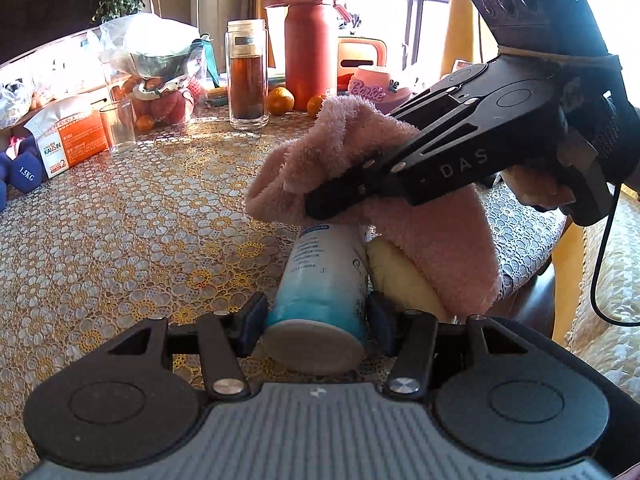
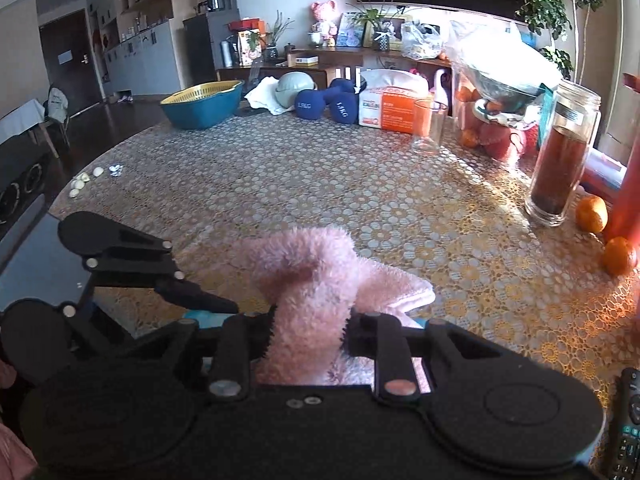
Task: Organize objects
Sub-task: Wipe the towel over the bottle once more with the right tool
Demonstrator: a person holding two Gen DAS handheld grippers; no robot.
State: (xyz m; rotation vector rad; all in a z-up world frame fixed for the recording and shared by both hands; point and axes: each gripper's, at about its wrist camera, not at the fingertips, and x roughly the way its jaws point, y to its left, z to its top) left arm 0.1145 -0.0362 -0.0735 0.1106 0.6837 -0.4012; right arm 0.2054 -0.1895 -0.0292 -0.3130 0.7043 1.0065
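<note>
My left gripper [image 1: 316,330] is shut on a white and blue bottle [image 1: 324,276]. The bottle is tilted, with its flat base toward the camera. A fluffy pink cloth [image 1: 352,136] lies draped over the bottle's far end, and my right gripper [image 1: 320,200] is shut on it from the right. In the right wrist view the pink cloth [image 2: 312,264] bunches up between my right gripper's [image 2: 308,332] jaws, with the left gripper [image 2: 208,300] low on the left. A pale yellow thing [image 1: 400,280] shows under the cloth beside the bottle. The bottle's top is hidden.
On the lace tablecloth [image 1: 120,240] stand a glass jar of dark liquid [image 1: 247,80], a red flask [image 1: 310,40], a tumbler [image 1: 119,126], oranges [image 1: 280,100] and an orange box [image 1: 72,140]. Blue dumbbells [image 2: 324,106] and a teal basket [image 2: 202,104] sit far back. A remote [image 2: 628,420] lies near right.
</note>
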